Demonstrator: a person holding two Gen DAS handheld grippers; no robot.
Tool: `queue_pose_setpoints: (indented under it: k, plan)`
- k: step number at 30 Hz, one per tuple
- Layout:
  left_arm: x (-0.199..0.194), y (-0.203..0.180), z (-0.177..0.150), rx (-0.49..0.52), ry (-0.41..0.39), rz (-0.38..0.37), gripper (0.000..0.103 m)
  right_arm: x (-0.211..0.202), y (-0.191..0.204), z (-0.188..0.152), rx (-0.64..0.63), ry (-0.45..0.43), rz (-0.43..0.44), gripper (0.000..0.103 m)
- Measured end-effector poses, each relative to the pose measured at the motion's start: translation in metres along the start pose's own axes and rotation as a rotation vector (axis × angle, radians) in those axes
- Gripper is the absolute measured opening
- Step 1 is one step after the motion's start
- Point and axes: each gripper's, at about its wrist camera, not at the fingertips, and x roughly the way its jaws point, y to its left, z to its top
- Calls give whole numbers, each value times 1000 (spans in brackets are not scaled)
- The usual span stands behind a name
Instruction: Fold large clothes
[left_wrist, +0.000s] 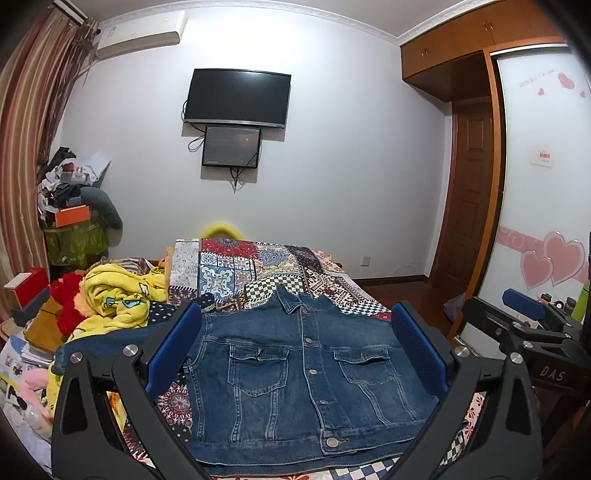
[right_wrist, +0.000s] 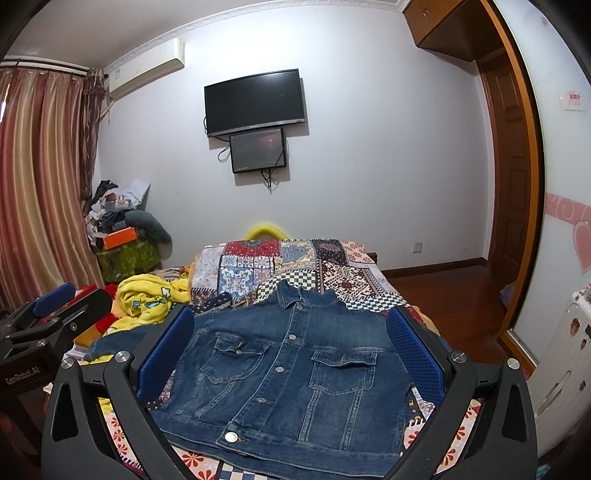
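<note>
Jacket, blue denim, lies flat and buttoned on the patchwork bedspread, collar pointing toward the far wall, chest pockets up. One sleeve trails out to the left, toward a yellow blanket. The left gripper hovers above the jacket, jaws spread wide and holding nothing. The right gripper hangs alongside, likewise spread and empty. A dark TV hangs on the wall beyond.

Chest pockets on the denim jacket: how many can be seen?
2: one flap pocket left of the button row, one right of it, on the denim jacket. Lower pockets may be hidden.
</note>
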Motion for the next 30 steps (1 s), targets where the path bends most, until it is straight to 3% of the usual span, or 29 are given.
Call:
queue_pose_setpoints:
  k: [11,18,23,30]
  plan:
    - [36,31,-2,-54,38,23,103,36,9,-2,-42,68,1,103]
    - [84,80,-13,-124,129,94,103,83,13,-8,-48,145,32,103]
    - [115,133,-33,-208,206,199,103,130,13,-22,-75,235,27,103]
    - [139,238,-77,-347,305,420,103,191,-2,-51,-52,427,16,103]
